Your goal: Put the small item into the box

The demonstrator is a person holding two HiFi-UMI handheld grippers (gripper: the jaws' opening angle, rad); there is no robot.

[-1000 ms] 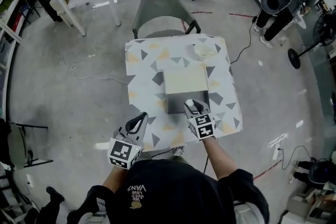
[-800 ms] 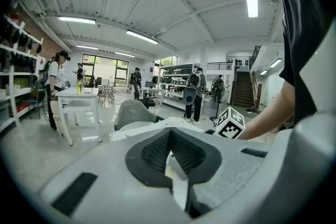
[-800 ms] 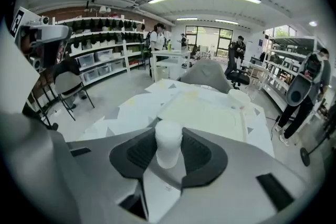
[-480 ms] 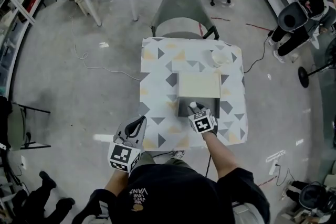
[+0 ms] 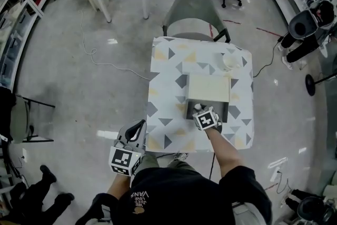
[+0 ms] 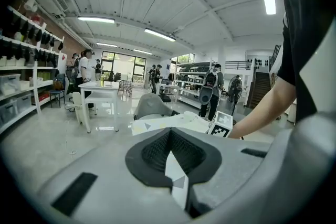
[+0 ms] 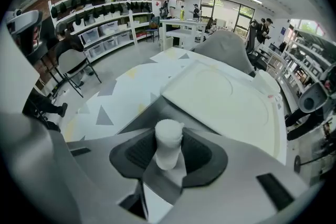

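A small white capped bottle (image 7: pixel 168 145) stands upright between the pads of my right gripper (image 7: pixel 169 140), which is shut on it. In the head view the right gripper (image 5: pixel 199 111) holds the bottle (image 5: pixel 198 108) over the near part of the open dark box (image 5: pixel 189 109). The box's cream lid (image 5: pixel 209 88) lies flat beyond it and shows close ahead as the lid (image 7: pixel 226 97) in the right gripper view. My left gripper (image 5: pixel 140 127) hangs off the table's near left corner. Its jaws are closed to a thin slit with nothing in them, as on the left gripper (image 6: pixel 169 136).
The table (image 5: pixel 168 60) wears a white cloth with grey and yellow triangles. A white round container (image 5: pixel 229 61) sits at its far right corner. A grey chair (image 5: pixel 190 13) stands behind the table. A cable (image 5: pixel 105 63) lies on the floor to the left.
The head view has shifted, so the table sits further right in frame. My right gripper stays over the box with the bottle. The left gripper now hangs just off the table's corner.
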